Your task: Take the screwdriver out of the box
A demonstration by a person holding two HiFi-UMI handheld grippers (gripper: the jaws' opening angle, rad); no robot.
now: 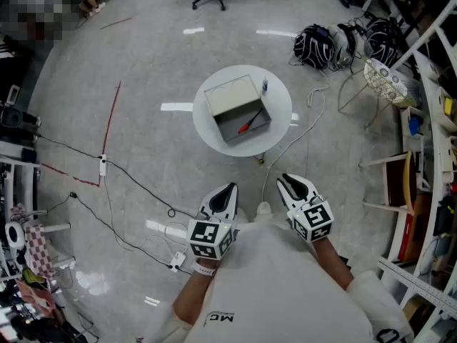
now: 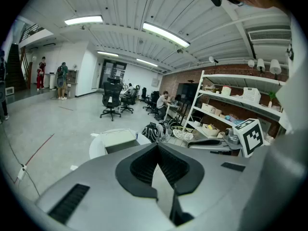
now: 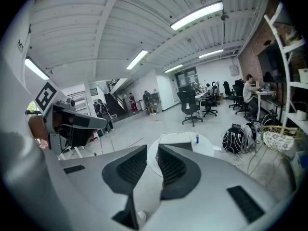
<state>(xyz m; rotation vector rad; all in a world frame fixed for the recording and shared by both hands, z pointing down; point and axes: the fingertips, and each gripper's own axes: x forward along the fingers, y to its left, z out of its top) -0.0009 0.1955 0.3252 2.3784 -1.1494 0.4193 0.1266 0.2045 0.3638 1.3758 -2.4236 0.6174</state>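
A grey box [image 1: 238,108] stands with its lid up on a round white table [image 1: 275,131] in the head view. Inside it lies a red-handled screwdriver [image 1: 249,124]. Both grippers hang close to my body, well short of the table. The left gripper [image 1: 226,190] has its jaw tips touching, with nothing between them. The right gripper [image 1: 289,183] shows a narrow gap and holds nothing. Past the left gripper [image 2: 157,144], the left gripper view shows the box [image 2: 118,139]. Between the jaws of the right gripper [image 3: 153,147], the right gripper view shows the box [image 3: 175,139] and table [image 3: 204,146].
A small blue-capped bottle [image 1: 264,86] stands on the table beside the box. Cables [image 1: 136,184] trail over the floor at the left. Backpacks [image 1: 318,45] and a wire basket [image 1: 385,81] lie beyond the table. Shelving [image 1: 432,120] lines the right side.
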